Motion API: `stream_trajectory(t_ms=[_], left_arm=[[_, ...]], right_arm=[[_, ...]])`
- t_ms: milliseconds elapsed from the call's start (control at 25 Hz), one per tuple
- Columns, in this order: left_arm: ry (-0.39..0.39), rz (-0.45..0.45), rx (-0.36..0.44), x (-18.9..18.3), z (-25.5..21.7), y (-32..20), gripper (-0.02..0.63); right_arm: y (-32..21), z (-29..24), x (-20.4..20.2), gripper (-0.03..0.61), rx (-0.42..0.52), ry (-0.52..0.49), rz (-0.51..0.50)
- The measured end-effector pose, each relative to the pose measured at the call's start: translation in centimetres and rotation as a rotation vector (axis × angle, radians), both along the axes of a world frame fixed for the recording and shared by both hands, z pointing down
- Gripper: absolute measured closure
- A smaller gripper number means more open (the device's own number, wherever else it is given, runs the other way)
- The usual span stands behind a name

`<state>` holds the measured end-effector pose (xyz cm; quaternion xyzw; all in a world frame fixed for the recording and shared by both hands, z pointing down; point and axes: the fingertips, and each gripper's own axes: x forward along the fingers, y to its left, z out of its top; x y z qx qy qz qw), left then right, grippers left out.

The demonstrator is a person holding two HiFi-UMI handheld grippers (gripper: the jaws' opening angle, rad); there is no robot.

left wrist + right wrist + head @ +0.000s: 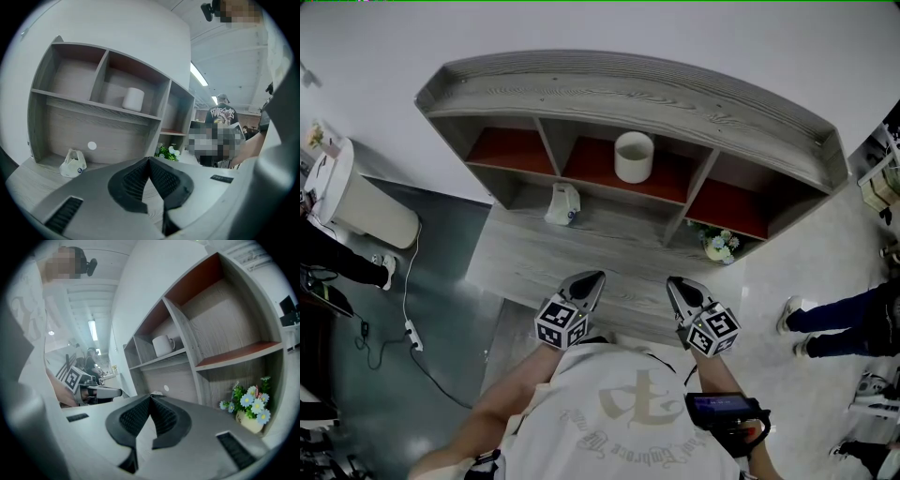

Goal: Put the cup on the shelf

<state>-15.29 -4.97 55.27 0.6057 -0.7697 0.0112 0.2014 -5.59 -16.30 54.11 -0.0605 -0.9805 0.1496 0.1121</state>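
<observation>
A white cup [634, 157] stands upright in the middle compartment of the grey wooden shelf [628, 89]; it also shows as the cup [133, 99] in the left gripper view and, with its handle to the right, as the cup [162, 345] in the right gripper view. Both grippers hover over the near part of the desk, well short of the shelf. My left gripper [593, 278] is shut with nothing in it, its tips meeting [149, 160]. My right gripper [675, 282] is shut and empty too, jaws touching at the tip [150, 397].
A small white plastic bag [563, 204] lies on the desk [525, 253] under the shelf at the left. A pot of flowers [720, 246] stands under the right compartment. A white bin [356, 197] and cables are at the left floor; people's legs [839, 319] at the right.
</observation>
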Motion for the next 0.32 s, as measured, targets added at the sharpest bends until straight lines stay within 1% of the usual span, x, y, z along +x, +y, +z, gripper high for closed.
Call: stream_trajectory(t_ms=[320], left_arm=[[-0.002,-0.001,-0.001,0.16,-0.18,0.2,0.612]], right_arm=[[0.29,-0.08,0.18,0.577,-0.003,-0.001,0.0]])
